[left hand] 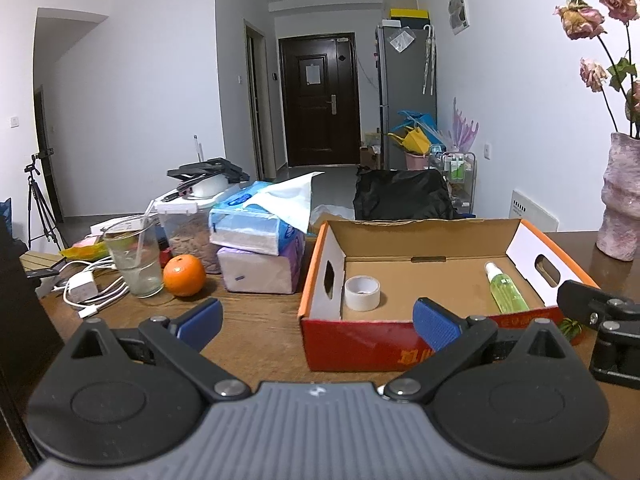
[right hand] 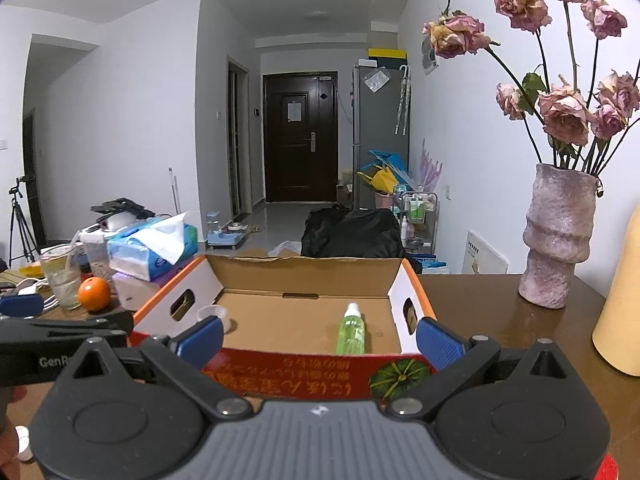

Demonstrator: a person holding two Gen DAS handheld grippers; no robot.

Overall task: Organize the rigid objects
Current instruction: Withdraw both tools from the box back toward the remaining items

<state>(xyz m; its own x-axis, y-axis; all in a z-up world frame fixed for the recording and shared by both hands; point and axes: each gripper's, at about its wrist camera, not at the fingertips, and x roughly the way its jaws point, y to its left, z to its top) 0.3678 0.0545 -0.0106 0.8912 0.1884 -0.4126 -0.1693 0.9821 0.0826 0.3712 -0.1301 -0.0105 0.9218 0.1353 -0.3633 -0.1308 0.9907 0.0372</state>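
Observation:
An open cardboard box [left hand: 320,276] with a red front stands on the wooden table; it also shows in the right wrist view [right hand: 308,264]. Inside lie a roll of white tape [left hand: 362,293] at the left and a green spray bottle [left hand: 505,289] at the right; the bottle also shows in the right wrist view [right hand: 351,330], as does the tape [right hand: 212,314]. My left gripper [left hand: 318,322] is open and empty, just before the box's front left. My right gripper [right hand: 318,338] is open and empty at the box's front wall. An orange [left hand: 184,275] sits left of the box.
Left of the box are stacked tissue packs [left hand: 260,240], a glass with a straw [left hand: 134,258], a white charger with cables [left hand: 84,288] and a plastic container [left hand: 188,224]. A pink vase with dried roses [right hand: 558,236] and a yellow object [right hand: 622,308] stand at the right.

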